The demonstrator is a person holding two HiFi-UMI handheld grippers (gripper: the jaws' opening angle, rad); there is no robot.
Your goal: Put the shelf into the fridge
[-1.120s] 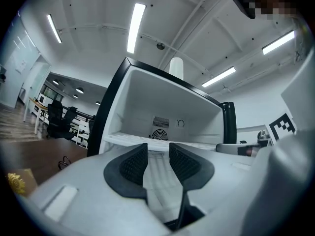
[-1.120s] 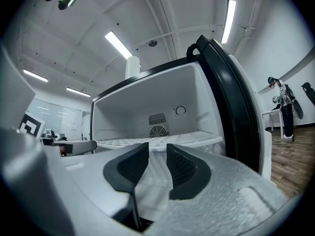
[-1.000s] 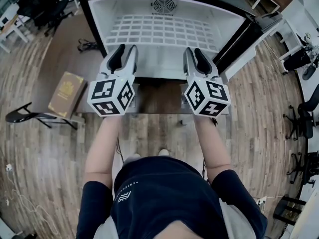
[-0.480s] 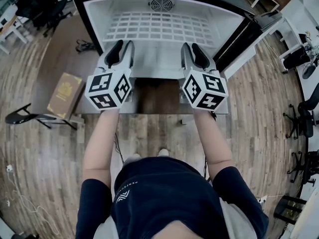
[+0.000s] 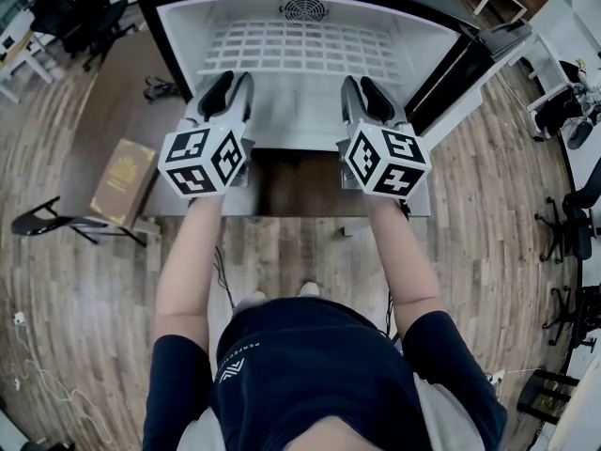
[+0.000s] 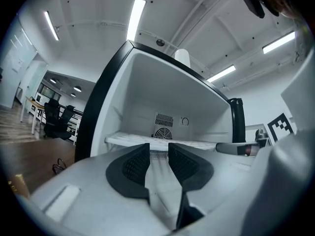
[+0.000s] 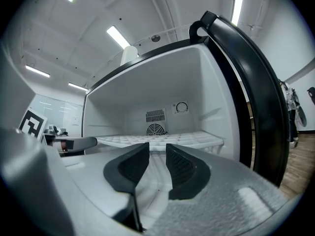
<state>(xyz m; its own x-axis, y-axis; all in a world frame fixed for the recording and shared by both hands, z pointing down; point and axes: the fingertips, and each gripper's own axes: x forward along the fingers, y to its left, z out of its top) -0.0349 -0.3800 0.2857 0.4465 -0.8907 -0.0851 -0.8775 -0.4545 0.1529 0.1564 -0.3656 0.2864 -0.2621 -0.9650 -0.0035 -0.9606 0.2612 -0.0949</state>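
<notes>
The white grid shelf [image 5: 300, 50] lies level inside the open fridge [image 5: 183, 36], about halfway up and back by the fan vent. In both gripper views the shelf [image 6: 197, 144] [image 7: 197, 139] sits beyond the jaws, untouched. My left gripper [image 5: 235, 81] [image 6: 158, 149] hovers at the fridge's front opening on the left; its jaws are closing with nothing between them. My right gripper [image 5: 357, 85] [image 7: 157, 149] is level with it on the right, open and empty.
The black fridge door [image 5: 451, 73] [image 7: 256, 97] stands swung out to the right. A brown book [image 5: 124, 177] lies on a low surface at the left, with a black chair base [image 5: 56, 222] beside it. Cables [image 5: 164, 85] lie left of the fridge, and office chairs [image 5: 563, 205] stand at the right.
Both grippers have moved a little forward toward the fridge opening. The shelf has stayed where it was.
</notes>
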